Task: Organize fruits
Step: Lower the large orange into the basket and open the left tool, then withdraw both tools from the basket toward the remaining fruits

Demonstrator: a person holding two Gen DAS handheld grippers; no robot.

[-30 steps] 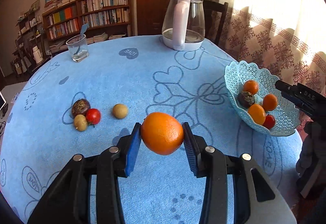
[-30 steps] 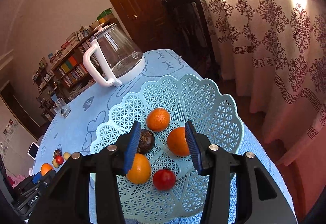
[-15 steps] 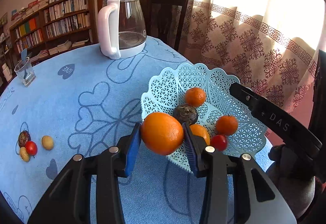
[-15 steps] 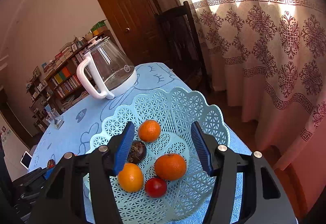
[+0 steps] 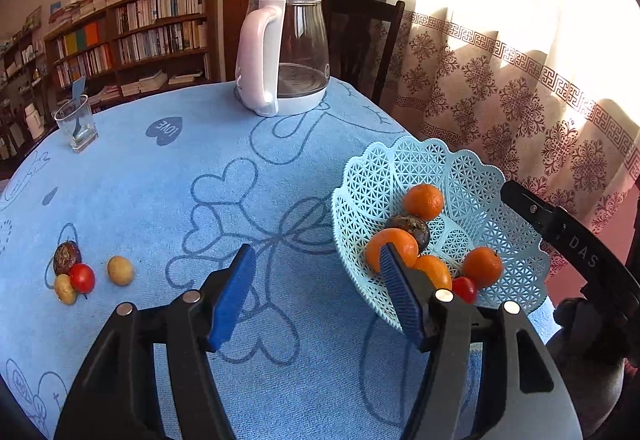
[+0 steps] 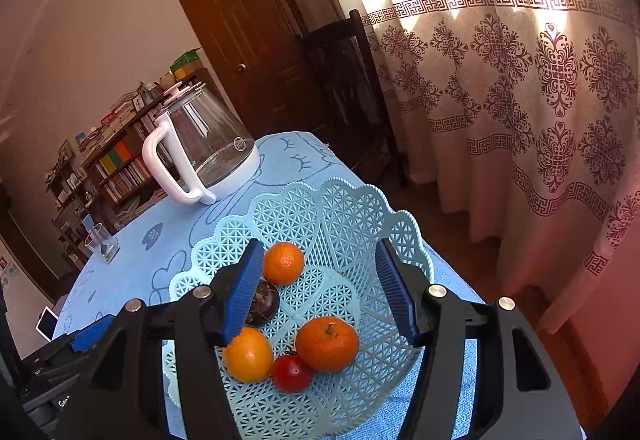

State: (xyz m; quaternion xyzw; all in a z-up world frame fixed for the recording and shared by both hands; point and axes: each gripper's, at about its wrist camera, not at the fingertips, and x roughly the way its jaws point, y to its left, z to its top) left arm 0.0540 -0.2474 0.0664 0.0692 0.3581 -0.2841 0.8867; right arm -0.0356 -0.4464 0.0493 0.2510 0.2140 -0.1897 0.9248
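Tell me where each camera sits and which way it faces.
Left wrist: on the left gripper, low over the tablecloth, facing kettle and bookshelf; its jaws show, just opened, empty.
Right wrist: on the right gripper, above the basket, facing door and curtain; jaws just opened, empty.
Shared: basket, kettle, glass.

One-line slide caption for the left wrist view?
Left gripper, jaws just opened and empty, beside the lattice basket of oranges; four small fruits remain on the blue tablecloth.

Bare tablecloth (image 5: 168,200) beside basket (image 5: 400,168)
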